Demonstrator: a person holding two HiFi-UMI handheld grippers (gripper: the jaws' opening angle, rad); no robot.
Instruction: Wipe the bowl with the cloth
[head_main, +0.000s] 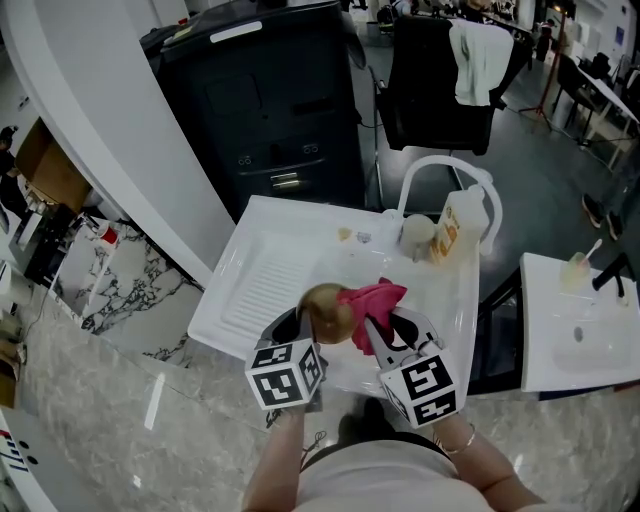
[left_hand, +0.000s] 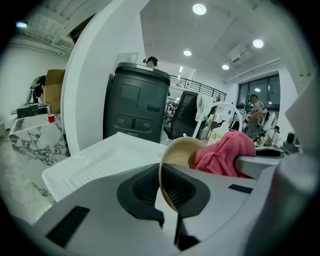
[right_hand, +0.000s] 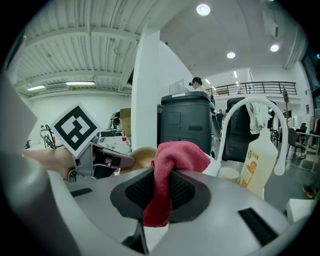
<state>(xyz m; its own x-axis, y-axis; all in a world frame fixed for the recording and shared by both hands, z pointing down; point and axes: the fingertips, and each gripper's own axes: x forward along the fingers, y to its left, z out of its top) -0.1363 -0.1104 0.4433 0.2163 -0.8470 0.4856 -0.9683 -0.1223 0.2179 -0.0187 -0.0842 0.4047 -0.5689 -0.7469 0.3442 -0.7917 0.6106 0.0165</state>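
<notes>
Above the white sink (head_main: 262, 275), our left gripper (head_main: 305, 338) pinches the rim of the tan bowl (head_main: 327, 311), its jaws nearly together on the thin wall. The bowl looks light, rigid and slick, so we judge the rim the surest hold. Just right of it, over the sink, the soft pink cloth (head_main: 376, 304) bunches in the clamped jaws of our right gripper (head_main: 378, 338).

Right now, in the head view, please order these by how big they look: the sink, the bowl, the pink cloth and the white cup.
1. sink, by far the largest.
2. pink cloth and bowl: about alike and overlapping, so I do not rank them.
3. white cup, the smallest.
</notes>
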